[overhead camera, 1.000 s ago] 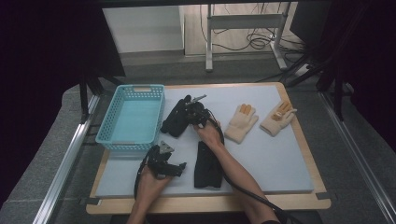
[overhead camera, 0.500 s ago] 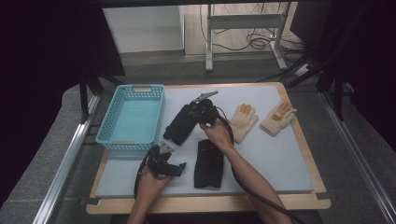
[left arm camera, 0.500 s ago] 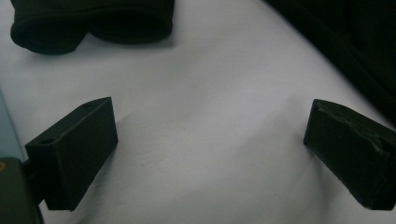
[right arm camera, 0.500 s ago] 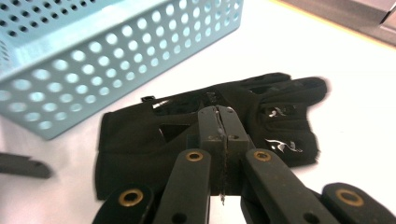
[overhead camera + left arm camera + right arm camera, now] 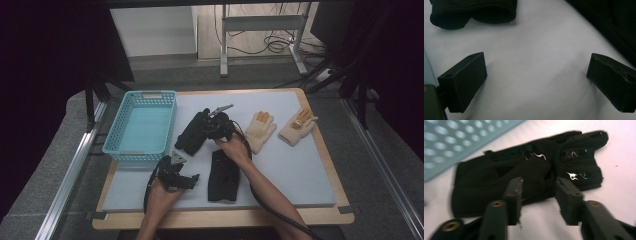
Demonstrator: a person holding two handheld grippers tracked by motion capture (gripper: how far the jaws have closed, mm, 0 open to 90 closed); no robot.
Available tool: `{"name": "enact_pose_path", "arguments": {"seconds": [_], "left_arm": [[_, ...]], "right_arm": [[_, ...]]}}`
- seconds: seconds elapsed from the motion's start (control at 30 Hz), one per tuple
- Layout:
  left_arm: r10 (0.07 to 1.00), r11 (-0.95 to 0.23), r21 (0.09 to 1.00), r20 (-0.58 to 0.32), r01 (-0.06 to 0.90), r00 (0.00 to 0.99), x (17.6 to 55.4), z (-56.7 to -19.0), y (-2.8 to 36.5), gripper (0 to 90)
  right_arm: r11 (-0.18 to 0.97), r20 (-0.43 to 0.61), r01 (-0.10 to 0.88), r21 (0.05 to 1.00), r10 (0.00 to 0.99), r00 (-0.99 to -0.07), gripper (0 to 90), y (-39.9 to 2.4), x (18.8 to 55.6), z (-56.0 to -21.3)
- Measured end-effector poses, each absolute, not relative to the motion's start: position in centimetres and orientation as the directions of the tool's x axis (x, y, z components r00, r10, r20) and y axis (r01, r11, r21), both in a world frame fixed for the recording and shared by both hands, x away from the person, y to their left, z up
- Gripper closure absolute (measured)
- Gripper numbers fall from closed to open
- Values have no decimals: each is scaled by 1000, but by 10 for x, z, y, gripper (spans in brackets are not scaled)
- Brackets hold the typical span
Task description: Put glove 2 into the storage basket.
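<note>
Up close, the right gripper (image 5: 539, 200), jaws just opened and empty, reveals the black glove's (image 5: 529, 170) glossy print.

black glove (image 5: 529, 175) | flat, crumpled | beside basket (image 5: 461, 142)

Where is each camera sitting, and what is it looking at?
High view: above the table, looking down; both forearms, left gripper, right gripper.
Left gripper view: on the left gripper, facing the mat; its open fingers.
Right gripper view: on the right gripper, facing the black glove.
Shared: high and right gripper views show the basket.
</note>
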State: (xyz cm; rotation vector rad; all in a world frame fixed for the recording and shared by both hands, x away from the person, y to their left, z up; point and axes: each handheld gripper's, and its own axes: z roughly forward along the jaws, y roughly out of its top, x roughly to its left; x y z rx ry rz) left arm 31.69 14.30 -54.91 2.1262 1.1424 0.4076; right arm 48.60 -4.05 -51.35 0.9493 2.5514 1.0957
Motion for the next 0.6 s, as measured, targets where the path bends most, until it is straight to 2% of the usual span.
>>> {"name": "enact_pose_path", "arguments": {"seconds": [0.07,0.17,0.2,0.3,0.33,0.5,0.6], "left_arm": [[824,-380,695,-45,611,564,317,-549,143,34],[825,-380,695,-44,611,564,317,-549,143,34],[825,-380,695,-44,610,564,317,-549,143,34],[825,-378,695,-46,611,563,317,-549,142,34],[826,-377,696,-47,611,562,317,-549,142,34],[825,-378,695,-46,611,563,317,-549,143,34],[825,-380,695,-45,611,564,317,-549,143,34]], "right_arm": [[520,56,486,702,640,-766,460,-35,490,-521],[551,17,479,683,644,-765,462,-28,492,-528],[568,-13,465,680,643,-766,482,-25,490,-529],[587,-54,461,666,654,-754,725,-20,485,-527],[589,-65,456,668,656,-752,778,-20,484,-528],[613,-113,421,668,643,-758,854,-17,480,-528],[585,-54,438,682,638,-768,865,-24,484,-522]]}}
